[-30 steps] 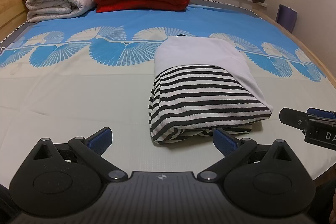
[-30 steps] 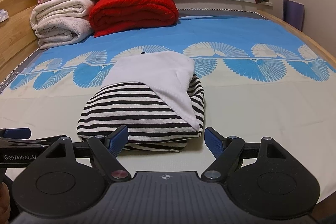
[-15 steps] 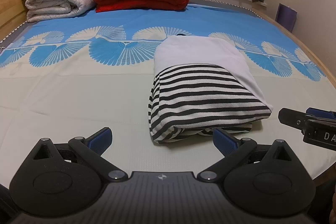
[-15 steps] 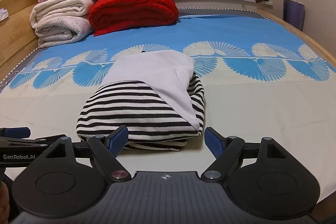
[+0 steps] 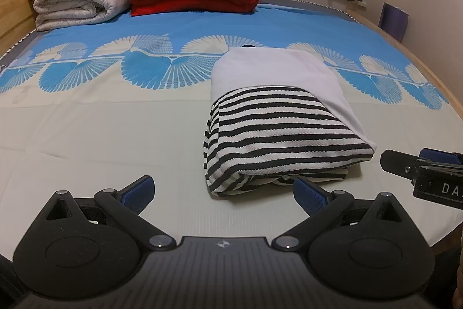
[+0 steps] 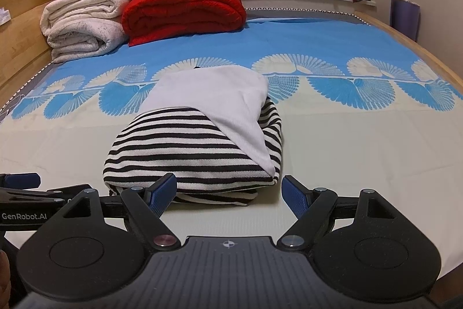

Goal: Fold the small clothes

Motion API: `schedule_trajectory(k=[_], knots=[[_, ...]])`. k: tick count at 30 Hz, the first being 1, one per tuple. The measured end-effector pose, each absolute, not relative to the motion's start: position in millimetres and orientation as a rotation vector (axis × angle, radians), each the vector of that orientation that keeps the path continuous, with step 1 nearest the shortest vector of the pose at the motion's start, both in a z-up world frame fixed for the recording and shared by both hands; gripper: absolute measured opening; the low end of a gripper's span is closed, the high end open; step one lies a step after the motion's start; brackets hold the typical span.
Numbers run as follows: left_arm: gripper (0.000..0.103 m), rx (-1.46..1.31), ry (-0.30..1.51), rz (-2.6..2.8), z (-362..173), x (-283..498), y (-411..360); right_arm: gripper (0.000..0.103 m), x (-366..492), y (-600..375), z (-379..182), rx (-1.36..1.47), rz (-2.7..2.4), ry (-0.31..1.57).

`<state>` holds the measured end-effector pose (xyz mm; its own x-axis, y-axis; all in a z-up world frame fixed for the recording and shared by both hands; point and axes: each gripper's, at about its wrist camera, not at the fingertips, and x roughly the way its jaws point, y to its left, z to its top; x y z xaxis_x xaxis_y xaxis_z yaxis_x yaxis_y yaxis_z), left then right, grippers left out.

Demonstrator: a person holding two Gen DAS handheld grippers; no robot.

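The left gripper (image 5: 222, 188) and right gripper (image 6: 228, 190) are hovering spread apart, empty, near the folded black-and-white striped garment (image 5: 277, 132) lying on the blue fan-patterned bedsheet (image 5: 101, 118).

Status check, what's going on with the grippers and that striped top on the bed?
Left gripper open, empty. Right gripper open, empty. Striped top folded on the bed, untouched. Nothing in the way.

I hold the left tool (image 5: 222, 190) low and level, its blue-padded fingers (image 5: 139, 188) spread wide with nothing between them. My right tool (image 6: 228, 190) sits just beside it, equally wide and empty.
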<state>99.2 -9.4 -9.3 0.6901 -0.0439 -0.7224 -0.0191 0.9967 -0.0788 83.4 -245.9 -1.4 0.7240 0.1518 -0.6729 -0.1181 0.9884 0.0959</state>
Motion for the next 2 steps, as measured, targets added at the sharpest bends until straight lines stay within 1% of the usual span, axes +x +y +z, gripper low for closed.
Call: schedule_trajectory(k=[2], knots=[[0.102, -0.083, 0.810, -0.011, -9.4, 99.4, -9.5, 0.081, 83.5, -245.8, -1.8, 0.046, 0.151, 0.748]])
